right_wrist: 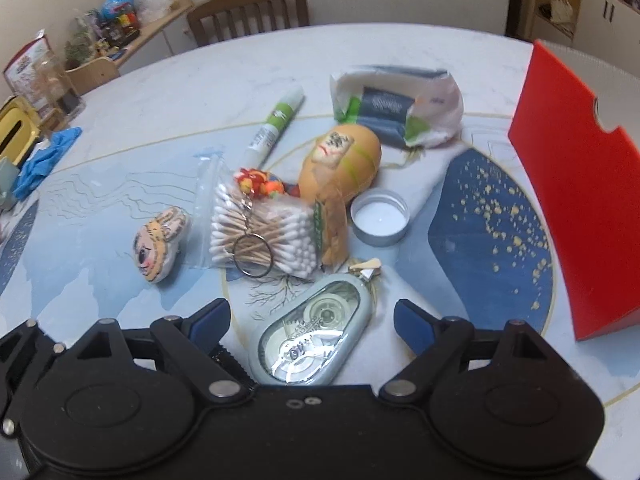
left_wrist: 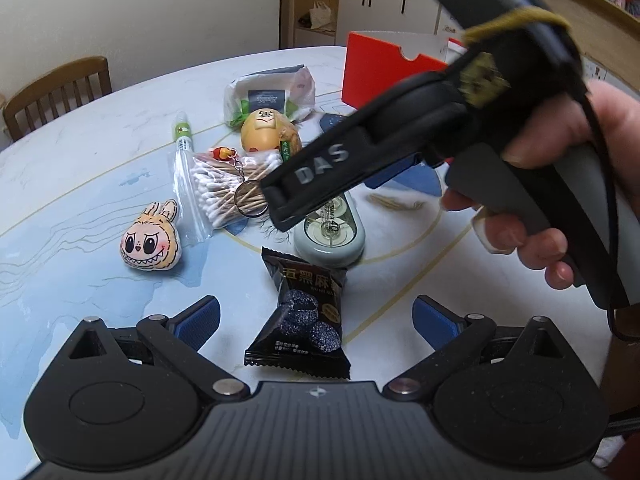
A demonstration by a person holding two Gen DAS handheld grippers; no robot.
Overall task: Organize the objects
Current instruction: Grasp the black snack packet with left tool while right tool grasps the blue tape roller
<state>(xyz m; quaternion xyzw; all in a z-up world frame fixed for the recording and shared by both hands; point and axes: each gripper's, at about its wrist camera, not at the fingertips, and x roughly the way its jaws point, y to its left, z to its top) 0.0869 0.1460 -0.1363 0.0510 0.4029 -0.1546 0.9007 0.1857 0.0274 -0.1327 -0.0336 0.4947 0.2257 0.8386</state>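
**Both tongs held open over the clutter; red box stands ready at the frame's right**

Both tongs are presented with jaws spread and nothing between the pads. In the left wrist view, the left gripper (left_wrist: 316, 316) is held low over the black snack packet (left_wrist: 306, 312), which lies at lower centre, framed by the blue pads; this alignment suggests the packet is being lined up for pickup. In the right wrist view, the right gripper (right_wrist: 312, 318) is positioned over the correction tape dispenser (right_wrist: 316, 340), lower centre, likewise bracketed but not touched. The right tool is seen in the left view at upper right, gripped by a hand (left_wrist: 560, 208).

The remaining items are clustered at mid-frame: the cotton swab bag (right_wrist: 264, 232) with a key ring (right_wrist: 253, 258) laid on it, the plush face (right_wrist: 160, 244) at left, the glue stick (right_wrist: 276, 128), the egg-shaped toy (right_wrist: 344, 160) and the jar lid (right_wrist: 380, 220).

The red box (right_wrist: 580, 200) is stood upright at the right edge of the table (right_wrist: 160, 92), well apart from the cluster, probably as the destination.
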